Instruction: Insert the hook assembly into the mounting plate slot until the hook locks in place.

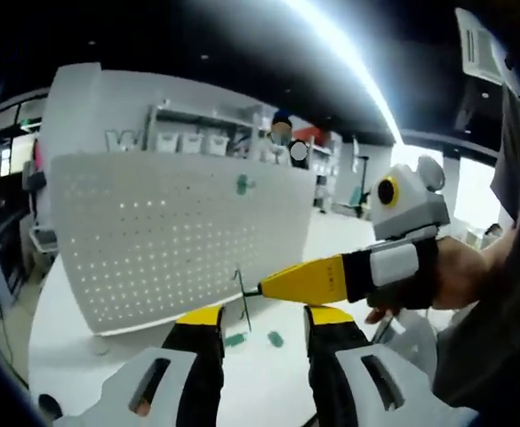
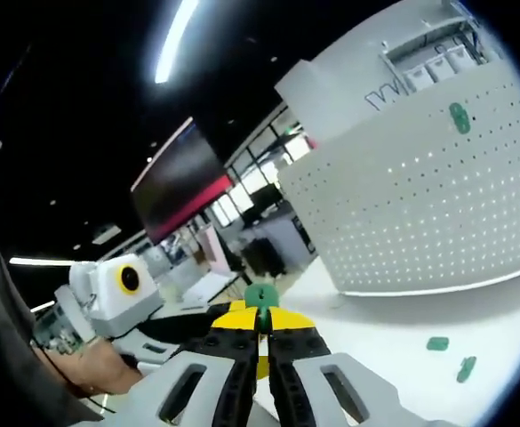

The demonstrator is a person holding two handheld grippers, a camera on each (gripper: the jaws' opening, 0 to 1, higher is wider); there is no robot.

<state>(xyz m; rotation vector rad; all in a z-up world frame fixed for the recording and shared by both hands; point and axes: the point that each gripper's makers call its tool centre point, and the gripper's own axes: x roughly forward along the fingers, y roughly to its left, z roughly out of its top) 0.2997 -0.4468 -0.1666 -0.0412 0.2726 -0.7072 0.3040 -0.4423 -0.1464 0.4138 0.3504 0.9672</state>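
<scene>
1. A bright workshop with a dark ceiling and a long strip light; a white table (image 1: 268, 374) carries an upright white pegboard (image 1: 171, 240), which is also seen in the right gripper view (image 2: 420, 213).
2. In the left gripper view, a green hook (image 1: 243, 184) sits on the upper part of the pegboard, and behind the board a shelf (image 1: 197, 133) holds a row of white bins; what is in them cannot be made out, and no lettering can be read.
3. Below, the left gripper (image 1: 264, 325) stands with its yellow-tipped jaws spread apart, nothing between them.
4. Between those jaws, two small green pieces (image 1: 255, 339) lie on the table just in front of the board.
5. From the right a hand (image 1: 460, 276) brings in the right gripper (image 1: 261, 291), its tips pressed on a thin metal hook wire (image 1: 241, 298).
6. In the right gripper view, the right gripper (image 2: 260, 322) has its jaws pinched together on a green hook assembly (image 2: 261, 296); two green pieces (image 2: 451, 354) lie on the table at right.
</scene>
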